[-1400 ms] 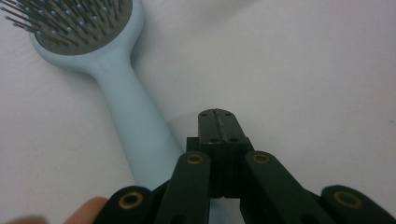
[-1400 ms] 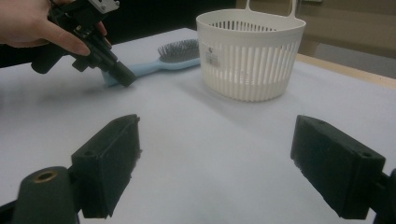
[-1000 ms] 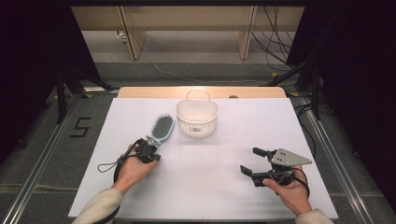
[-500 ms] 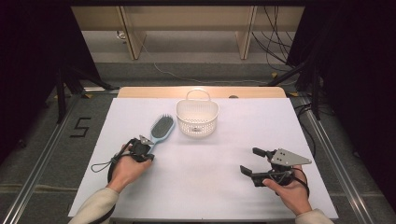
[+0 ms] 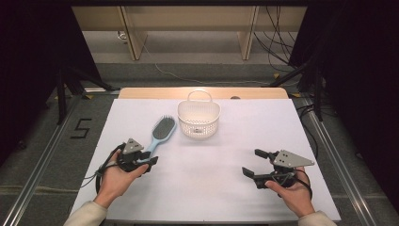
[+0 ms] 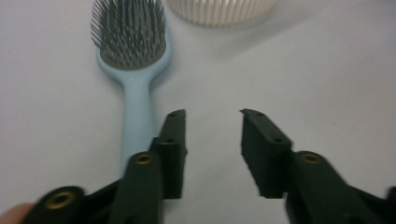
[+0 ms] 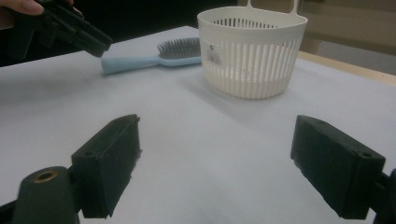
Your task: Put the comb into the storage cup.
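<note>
I see the white surface (image 5: pixel 211 188) carrying a slotted white plastic basket (image 5: pixel 199 120) at its far middle, and just left of it, apart, a pale blue hairbrush (image 5: pixel 159 133) lying bristles up, handle toward me. I judge the brush light and rigid, its smooth handle a bit slippery; I'd take hold mid-handle. My left tongs (image 6: pixel 212 128) have just been opening, now partway apart, nothing between them, beside the handle end. My right tongs (image 7: pixel 215 163) stand wide and empty, well apart

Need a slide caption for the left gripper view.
Left gripper, jaws open, beside the blue hairbrush lying below the white basket.
</note>
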### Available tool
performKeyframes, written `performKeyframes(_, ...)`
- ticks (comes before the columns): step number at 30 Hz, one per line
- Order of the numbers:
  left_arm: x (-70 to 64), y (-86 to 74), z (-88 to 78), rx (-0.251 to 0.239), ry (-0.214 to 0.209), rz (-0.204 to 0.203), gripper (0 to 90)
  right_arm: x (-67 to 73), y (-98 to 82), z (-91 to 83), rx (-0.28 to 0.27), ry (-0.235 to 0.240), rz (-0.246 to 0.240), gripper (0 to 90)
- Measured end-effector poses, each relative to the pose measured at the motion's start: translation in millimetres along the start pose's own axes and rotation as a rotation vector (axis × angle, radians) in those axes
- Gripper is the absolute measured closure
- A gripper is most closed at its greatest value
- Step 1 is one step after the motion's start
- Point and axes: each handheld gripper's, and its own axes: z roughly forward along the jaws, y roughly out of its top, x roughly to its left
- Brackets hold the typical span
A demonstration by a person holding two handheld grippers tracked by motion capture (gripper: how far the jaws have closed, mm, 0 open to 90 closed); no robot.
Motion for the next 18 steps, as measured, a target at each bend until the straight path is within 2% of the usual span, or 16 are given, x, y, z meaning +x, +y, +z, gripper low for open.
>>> performKeyframes(1, 0.5, -1.4, -3.8, -0.011, -0.006, 0.005, 55.0, 0.0, 0.0, 0.0, 0.0, 0.0, 0.0, 16.4)
performKeyframes(4, 1.2, -5.0, -18.1, -0.063, 0.017, 0.004, 44.0, 0.4, -0.3, 1.2, 0.007, 0.003, -0.005, 16.3)
performKeyframes(7, 0.6, -7.5, -24.3, -0.084, 0.033, -0.011, 33.7, 0.5, -0.2, 1.6, 0.01, 0.005, -0.006, 16.4)
performKeyframes(9, 0.7, -8.2, -25.6, -0.08, 0.028, -0.015, 25.6, 0.5, -0.2, 1.9, 0.013, 0.006, -0.006, 16.4)
performKeyframes(11, 1.6, -9.2, -27.6, -0.087, 0.013, -0.041, 15.9, 0.4, -0.2, 2.1, 0.011, 0.008, -0.007, 16.4)
performKeyframes(12, 2.0, -9.2, -29.2, -0.092, 0.018, -0.046, 14.2, 0.3, -0.1, 2.1, 0.012, 0.007, -0.007, 16.4)
performKeyframes(14, 2.6, -8.2, -32.4, -0.109, 0.048, -0.042, 6.4, 0.2, -0.1, 2.0, 0.012, 0.007, -0.007, 16.4)
performKeyframes(15, 3.1, -7.4, -34.0, -0.114, 0.059, -0.042, 6.4, 0.2, -0.1, 2.0, 0.012, 0.007, -0.007, 16.4)
performKeyframes(16, 3.4, -6.6, -35.7, -0.117, 0.076, -0.043, 0.6, 0.2, -0.1, 2.1, 0.013, 0.007, -0.007, 16.4)
performKeyframes(18, 5.9, -4.8, -39.7, -0.126, 0.122, -0.057, 0.0, 0.3, -0.2, 2.4, 0.015, 0.007, -0.006, 16.4)
